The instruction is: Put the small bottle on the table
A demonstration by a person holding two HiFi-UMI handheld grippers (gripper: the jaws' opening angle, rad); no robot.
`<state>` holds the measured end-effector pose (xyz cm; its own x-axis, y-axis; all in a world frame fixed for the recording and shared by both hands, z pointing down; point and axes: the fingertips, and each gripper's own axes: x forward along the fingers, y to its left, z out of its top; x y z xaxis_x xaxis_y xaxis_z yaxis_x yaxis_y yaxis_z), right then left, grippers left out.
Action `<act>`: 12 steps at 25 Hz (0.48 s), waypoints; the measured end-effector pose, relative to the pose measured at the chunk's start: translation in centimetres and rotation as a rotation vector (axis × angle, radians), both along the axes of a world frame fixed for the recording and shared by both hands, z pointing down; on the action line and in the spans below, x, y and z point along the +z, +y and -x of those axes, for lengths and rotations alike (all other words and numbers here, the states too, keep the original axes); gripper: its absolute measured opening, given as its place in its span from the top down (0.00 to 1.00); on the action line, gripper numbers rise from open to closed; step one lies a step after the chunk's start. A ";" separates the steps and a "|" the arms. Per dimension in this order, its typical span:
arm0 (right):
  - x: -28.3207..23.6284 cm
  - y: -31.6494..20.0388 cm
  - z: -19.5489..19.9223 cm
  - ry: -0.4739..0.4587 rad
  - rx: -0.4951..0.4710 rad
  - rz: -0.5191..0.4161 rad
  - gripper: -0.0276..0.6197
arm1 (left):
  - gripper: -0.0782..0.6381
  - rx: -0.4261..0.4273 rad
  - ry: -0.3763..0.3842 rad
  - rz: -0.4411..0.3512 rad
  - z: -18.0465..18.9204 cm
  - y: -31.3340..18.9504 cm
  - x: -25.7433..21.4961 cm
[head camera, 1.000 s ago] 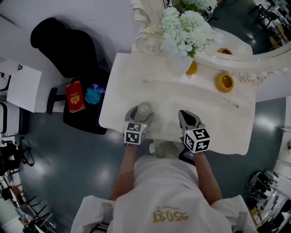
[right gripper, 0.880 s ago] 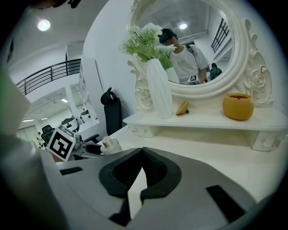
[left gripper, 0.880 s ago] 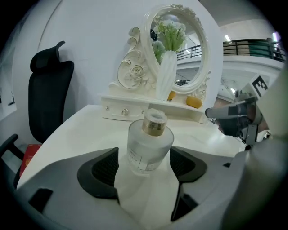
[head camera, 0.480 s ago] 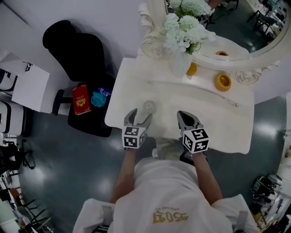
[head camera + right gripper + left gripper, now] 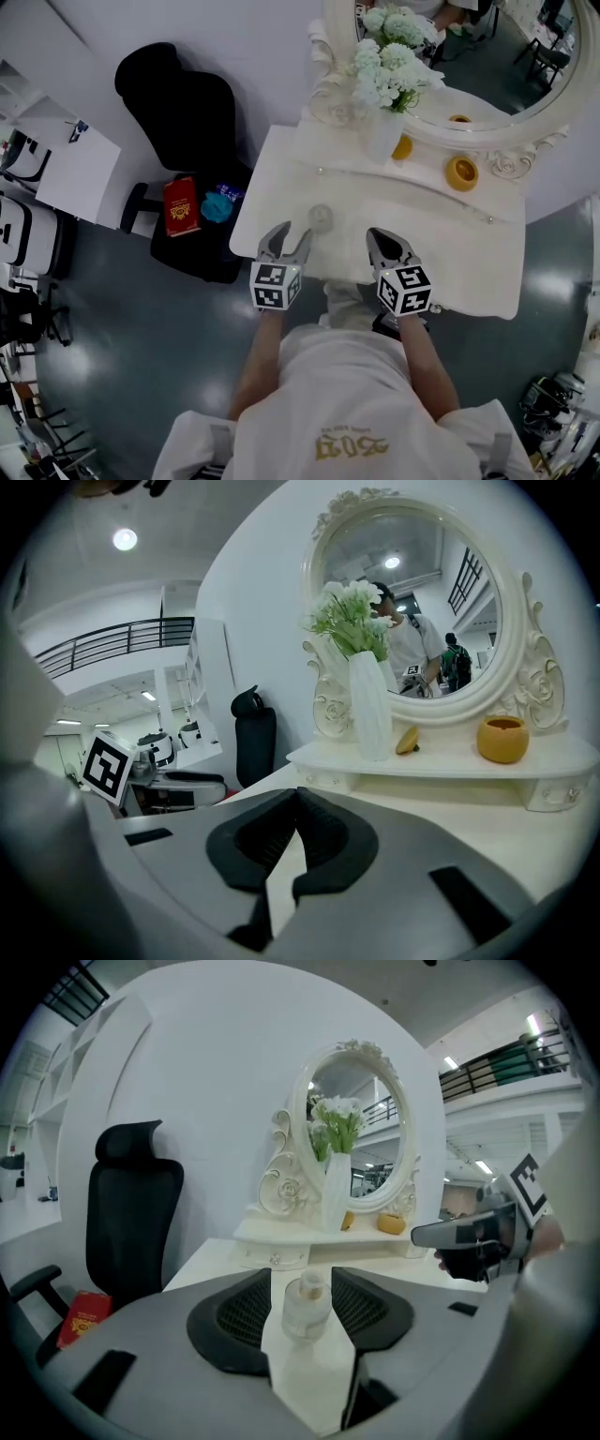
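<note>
The small clear bottle (image 5: 321, 217) stands upright on the white dressing table (image 5: 469, 253), near its front left part. My left gripper (image 5: 289, 238) sits just behind the bottle, at the table's front edge. Its jaws are apart and closing. In the left gripper view the bottle (image 5: 307, 1307) shows in the gap just beyond the fingertips, and the pads do not touch it. My right gripper (image 5: 386, 240) hovers over the front edge further right. In the right gripper view its jaws (image 5: 298, 797) meet at the tips with nothing between them.
At the back of the table stand an oval mirror (image 5: 525, 103), a white vase of white flowers (image 5: 382, 131), a yellow bowl (image 5: 461, 172) and a small yellow object (image 5: 402, 147). Left of the table are a black chair (image 5: 178, 94) and a red box (image 5: 180, 206).
The left gripper has let go of the bottle and drawn back toward the person. The bottle stays standing on the table. The right gripper has kept its place.
</note>
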<state>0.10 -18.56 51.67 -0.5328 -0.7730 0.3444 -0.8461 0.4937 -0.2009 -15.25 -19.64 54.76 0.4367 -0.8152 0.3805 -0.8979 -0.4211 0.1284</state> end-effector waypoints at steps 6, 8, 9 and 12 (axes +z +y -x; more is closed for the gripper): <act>-0.9 0.7 1.0 -0.010 -0.020 -0.027 0.94 | 0.66 0.009 0.068 -0.037 0.2 0.9 -2.2; -1.2 0.9 1.2 -0.012 -0.022 -0.037 0.94 | 0.69 0.003 0.074 -0.049 0.5 1.1 -2.7; -1.4 1.0 1.3 -0.014 -0.022 -0.042 0.94 | 0.71 -0.005 0.075 -0.053 0.6 1.1 -2.9; -1.9 1.2 1.4 -0.017 -0.021 -0.055 0.94 | 0.80 -0.026 0.084 -0.059 0.9 1.1 -3.4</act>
<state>-1.27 -17.32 49.73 -0.5545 -0.7792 0.2922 -0.8321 0.5220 -0.1871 -16.14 -18.49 51.41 0.4432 -0.8467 0.2943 -0.8958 -0.4066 0.1794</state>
